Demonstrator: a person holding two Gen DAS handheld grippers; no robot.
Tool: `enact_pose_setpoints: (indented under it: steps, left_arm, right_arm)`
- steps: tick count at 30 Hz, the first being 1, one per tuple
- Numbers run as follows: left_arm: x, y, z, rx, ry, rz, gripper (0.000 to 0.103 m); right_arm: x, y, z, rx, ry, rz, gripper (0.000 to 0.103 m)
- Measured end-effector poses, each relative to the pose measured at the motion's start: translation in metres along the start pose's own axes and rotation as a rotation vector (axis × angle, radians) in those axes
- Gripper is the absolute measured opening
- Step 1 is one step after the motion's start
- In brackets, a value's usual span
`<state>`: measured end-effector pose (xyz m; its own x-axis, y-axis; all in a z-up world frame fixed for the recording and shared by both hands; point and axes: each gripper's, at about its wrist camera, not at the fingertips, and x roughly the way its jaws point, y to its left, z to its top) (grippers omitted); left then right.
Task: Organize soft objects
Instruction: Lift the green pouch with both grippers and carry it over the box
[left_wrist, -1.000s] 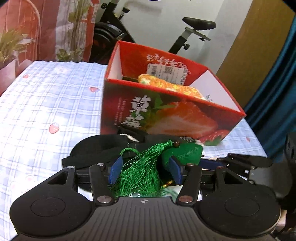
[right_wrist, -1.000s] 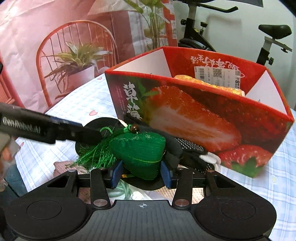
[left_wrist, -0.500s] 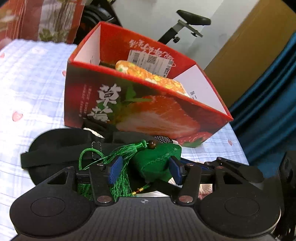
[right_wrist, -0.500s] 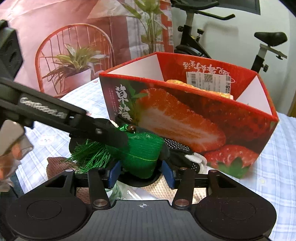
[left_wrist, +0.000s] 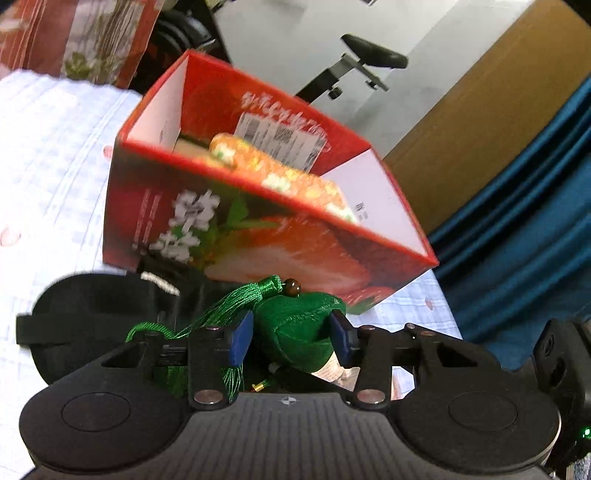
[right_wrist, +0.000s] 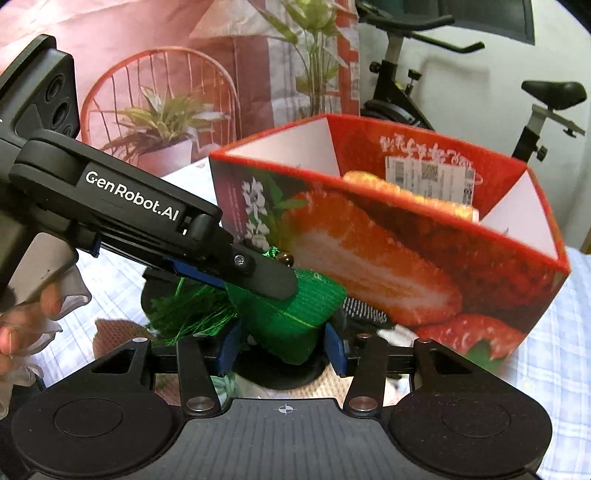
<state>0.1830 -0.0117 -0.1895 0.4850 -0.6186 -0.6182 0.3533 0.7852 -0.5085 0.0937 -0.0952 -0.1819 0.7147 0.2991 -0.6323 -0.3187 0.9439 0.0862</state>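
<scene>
Left wrist view: the left hand-held gripper (left_wrist: 291, 338) has just been closing its jaws, and the green pouch (left_wrist: 301, 332) with its tassel (left_wrist: 225, 314) now sits between the blue pads, which touch its sides; a second ago they straddled mostly tassel threads. The red box (left_wrist: 258, 206) fills more of this view than before and looks tilted, so the left hand has swung round toward it. I judge that the pouch is being taken over for a lift into the box, where an orange cushion (left_wrist: 280, 173) already lies.

The pouch rests just in front of the box, on a black strap (left_wrist: 88, 317) spread over the counter (left_wrist: 48, 155).

The right wrist view shows what the left cannot: the left tool reaching in from the side, one finger (right_wrist: 266, 277) laid across the pouch's top. It also shows the right hand-held gripper (right_wrist: 282, 349) clasping the lower part of the same pouch, so both tools grip it at once. A gloved hand (right_wrist: 22, 332) holds the left tool's handle. A speckled glove (right_wrist: 364, 312) peeks out beside the box.
</scene>
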Motion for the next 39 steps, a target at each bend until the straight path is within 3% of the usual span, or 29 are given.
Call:
enact_pose_setpoints:
  steps: [9,15,25,30,39]
  left_arm:
    - [-0.042,-0.032,0.037,0.082,-0.116,-0.013,0.045]
    - [-0.063,-0.047,0.077,0.109,-0.209,-0.047,0.045]
    - [-0.066,-0.07,0.138,0.2,-0.377,-0.03,0.045]
    - [-0.049,-0.061,0.149,0.202,-0.353,-0.001,0.045]
    - [-0.005,-0.019,0.143,0.139,-0.207,0.071,0.045]
  right_arm:
    - [-0.036,0.001,0.041,-0.012,-0.116,0.008,0.044]
    - [-0.055,-0.007,0.087,-0.012,-0.197,0.015,0.044]
    - [-0.065,-0.022,0.176,-0.09,-0.342,-0.035,0.045]
    - [-0.044,-0.032,0.198,-0.103,-0.347,-0.056,0.045]
    - [0.027,-0.049,0.179,-0.043,-0.193,-0.035,0.045]
